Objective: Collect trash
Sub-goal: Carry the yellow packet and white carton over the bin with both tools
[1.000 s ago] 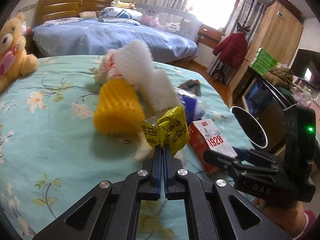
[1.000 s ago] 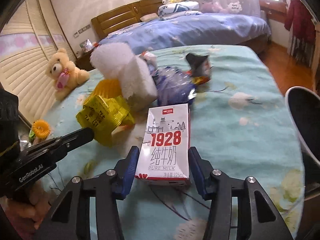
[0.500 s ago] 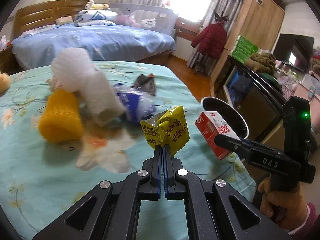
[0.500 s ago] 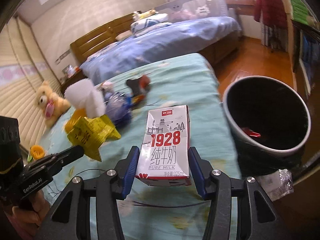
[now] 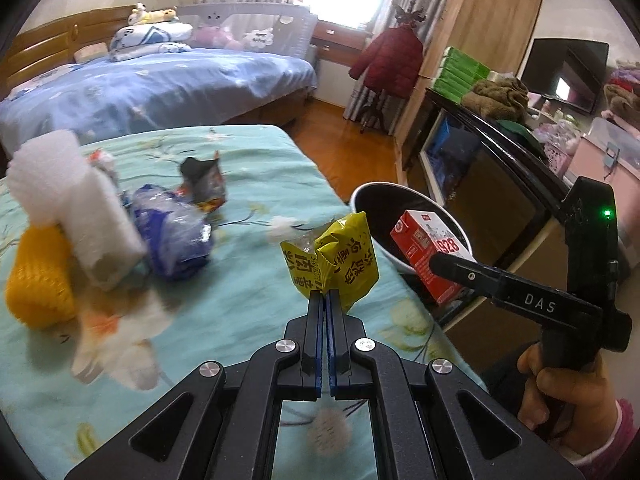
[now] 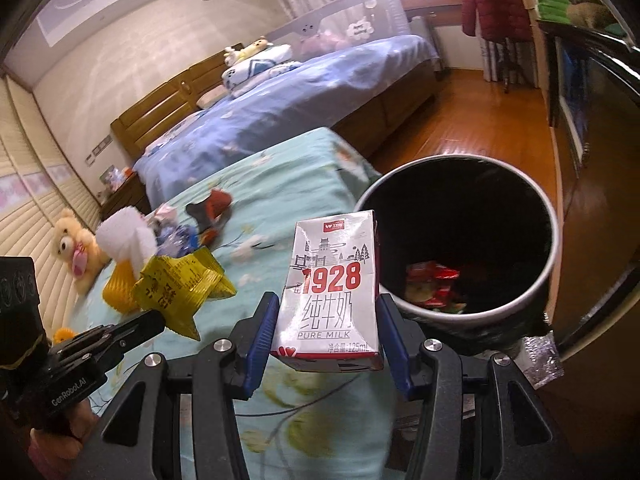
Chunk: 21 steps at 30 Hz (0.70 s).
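Observation:
My left gripper point(image 5: 324, 295) is shut on a crumpled yellow wrapper point(image 5: 336, 260), held above the teal bed's right edge; the same wrapper point(image 6: 180, 286) shows at the left of the right wrist view. My right gripper point(image 6: 328, 320) is shut on a white and red milk carton point(image 6: 332, 284), upright between the blue pads. In the left wrist view that carton point(image 5: 432, 256) hangs beside the rim of a black trash bin point(image 5: 400, 192). The bin point(image 6: 516, 184) stands off the bed's corner with red wrappers point(image 6: 432, 284) at its bottom.
More litter lies on the teal floral bed point(image 5: 248, 292): white foam point(image 5: 76, 200), a yellow mesh roll point(image 5: 38, 280), a blue plastic bag point(image 5: 172, 236) and a dark snack bag point(image 5: 204, 184). A black cabinet point(image 5: 500, 184) stands behind the bin. A teddy bear point(image 6: 76, 248) sits far left.
Both grippers have swung right across the bed with their loads, and both wrists rolled. The bin has come into full view beside the carton; the litter pile has slid off to the left.

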Tool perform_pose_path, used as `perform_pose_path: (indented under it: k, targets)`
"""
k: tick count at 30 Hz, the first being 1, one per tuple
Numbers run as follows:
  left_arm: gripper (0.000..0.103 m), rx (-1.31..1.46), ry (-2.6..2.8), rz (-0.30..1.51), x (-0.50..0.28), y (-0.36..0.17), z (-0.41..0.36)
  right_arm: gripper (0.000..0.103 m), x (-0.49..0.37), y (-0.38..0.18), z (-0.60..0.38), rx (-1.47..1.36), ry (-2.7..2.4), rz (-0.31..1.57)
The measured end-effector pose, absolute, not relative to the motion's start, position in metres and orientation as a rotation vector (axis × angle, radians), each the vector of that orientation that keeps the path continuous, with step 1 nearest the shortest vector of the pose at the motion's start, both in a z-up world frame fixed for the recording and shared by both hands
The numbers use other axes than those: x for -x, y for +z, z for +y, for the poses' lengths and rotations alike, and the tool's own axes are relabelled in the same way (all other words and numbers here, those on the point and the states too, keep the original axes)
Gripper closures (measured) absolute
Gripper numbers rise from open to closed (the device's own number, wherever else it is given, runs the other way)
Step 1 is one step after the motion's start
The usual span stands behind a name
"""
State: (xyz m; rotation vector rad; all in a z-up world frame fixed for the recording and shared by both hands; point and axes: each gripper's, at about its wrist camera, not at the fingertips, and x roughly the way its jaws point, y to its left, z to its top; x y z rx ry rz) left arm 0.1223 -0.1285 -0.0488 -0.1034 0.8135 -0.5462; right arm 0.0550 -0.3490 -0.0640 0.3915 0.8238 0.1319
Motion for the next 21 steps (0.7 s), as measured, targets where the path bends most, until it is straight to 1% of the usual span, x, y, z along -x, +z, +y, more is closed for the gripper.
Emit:
perform_pose_path:
  k: [21]
  targets:
    - [0.103, 0.029, -0.612, 0.844, -0.182, -0.059, -0.216, 0.052, -0.083, -0.078, -0.421, -0.454, 0.028, 0.840]
